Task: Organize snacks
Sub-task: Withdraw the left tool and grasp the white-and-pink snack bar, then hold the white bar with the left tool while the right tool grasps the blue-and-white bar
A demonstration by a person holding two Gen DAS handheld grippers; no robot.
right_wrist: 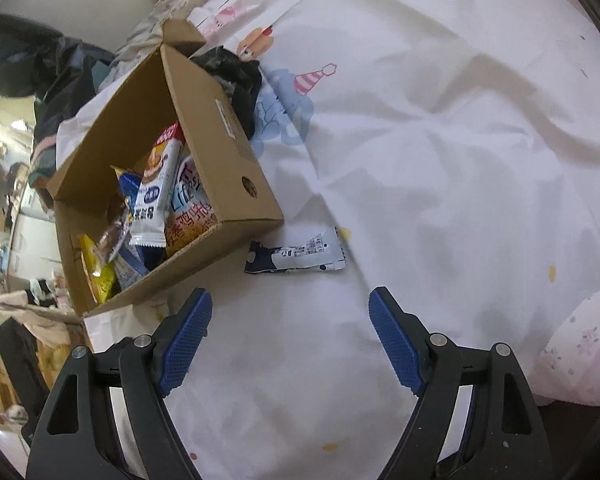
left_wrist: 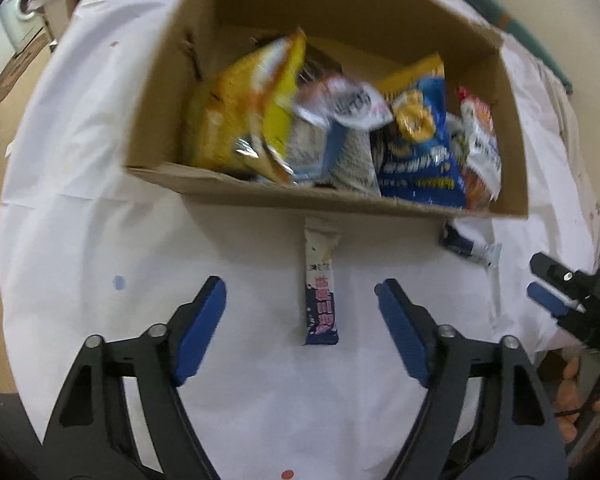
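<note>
The left tool gapes wide and empty over the snack bar at lower centre, on the bed sheet before the box. Closing carelessly could pinch sheet instead of wrapper.

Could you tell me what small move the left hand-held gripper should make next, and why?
Probably lower the left hand-held gripper onto the long snack bar and close: the bar lies loose on the white sheet outside the cardboard box, already between the open jaws.
</note>
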